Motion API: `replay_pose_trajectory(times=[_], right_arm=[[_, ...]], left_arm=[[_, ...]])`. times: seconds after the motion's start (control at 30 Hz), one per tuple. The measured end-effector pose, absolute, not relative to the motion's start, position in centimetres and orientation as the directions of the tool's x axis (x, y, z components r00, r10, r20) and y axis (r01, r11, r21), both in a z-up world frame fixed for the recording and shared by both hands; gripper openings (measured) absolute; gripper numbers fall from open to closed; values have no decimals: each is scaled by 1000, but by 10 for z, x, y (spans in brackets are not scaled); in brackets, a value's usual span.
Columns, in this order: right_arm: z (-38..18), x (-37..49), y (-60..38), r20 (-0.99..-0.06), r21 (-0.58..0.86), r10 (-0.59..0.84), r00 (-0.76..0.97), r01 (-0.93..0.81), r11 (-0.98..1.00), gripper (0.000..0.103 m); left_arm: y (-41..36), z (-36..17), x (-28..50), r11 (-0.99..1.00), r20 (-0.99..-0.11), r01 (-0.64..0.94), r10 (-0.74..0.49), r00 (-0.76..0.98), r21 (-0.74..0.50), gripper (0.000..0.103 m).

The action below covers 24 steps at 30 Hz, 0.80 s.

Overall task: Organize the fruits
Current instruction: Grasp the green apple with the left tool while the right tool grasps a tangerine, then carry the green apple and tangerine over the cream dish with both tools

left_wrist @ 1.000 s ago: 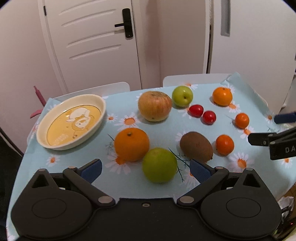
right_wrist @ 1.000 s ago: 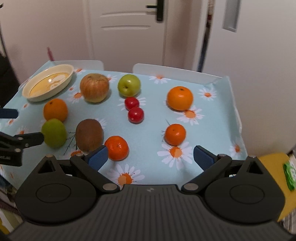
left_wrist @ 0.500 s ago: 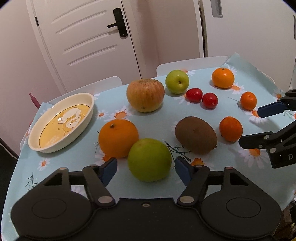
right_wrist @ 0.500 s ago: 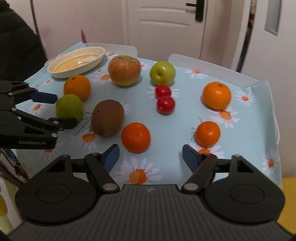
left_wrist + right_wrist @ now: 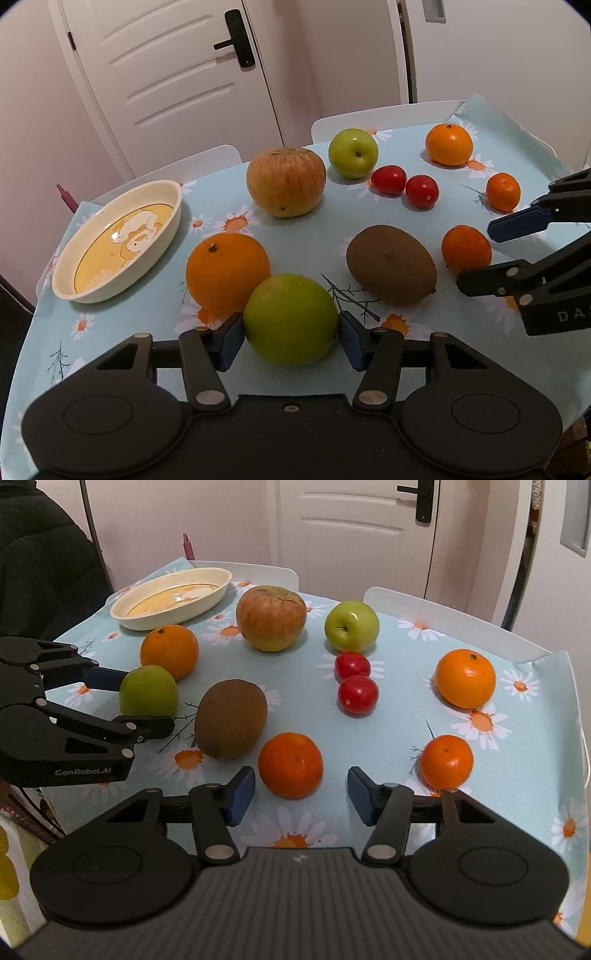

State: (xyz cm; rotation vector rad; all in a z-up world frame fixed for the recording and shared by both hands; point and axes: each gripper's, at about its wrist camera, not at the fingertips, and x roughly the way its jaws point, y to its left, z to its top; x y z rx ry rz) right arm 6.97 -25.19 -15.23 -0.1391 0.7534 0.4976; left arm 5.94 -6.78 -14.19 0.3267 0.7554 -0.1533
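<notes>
On the daisy tablecloth, a round green fruit [image 5: 291,319] sits between the blue pads of my left gripper [image 5: 291,330]. Both pads touch its sides and the jaws are closing on it. The right wrist view shows the same grip from the side, around the green fruit [image 5: 147,692]. My right gripper [image 5: 301,794] straddles a tangerine [image 5: 290,765]. Its jaws are closing, with a gap on each side of the tangerine. A cream oval dish [image 5: 159,253] with a yellow picture stands at the far left, with nothing in it.
Spread over the cloth are a large orange [image 5: 227,275] touching the green fruit, a kiwi [image 5: 391,264], a big streaked apple [image 5: 286,181], a green apple [image 5: 352,153], two red tomatoes [image 5: 388,180], another orange [image 5: 448,144] and a small tangerine [image 5: 502,191]. White chair backs stand behind the table.
Both grippers sank toward the table and narrowed their jaws. The left pads came in onto the green fruit; the right pads drew in around the tangerine.
</notes>
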Motion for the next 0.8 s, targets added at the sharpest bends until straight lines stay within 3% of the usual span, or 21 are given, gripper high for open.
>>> replay_pose_trajectory(times=[0.2, 0.8], right_arm=[[-153, 75, -248, -688, 65, 396, 608, -493, 868, 53], [-96, 71, -245, -662, 87, 439, 608, -519, 850, 53]], left_arm=[[-67, -141, 56, 939, -701, 254, -19, 713, 234, 59], [-48, -97, 33, 975, -687, 123, 40, 726, 187, 59]])
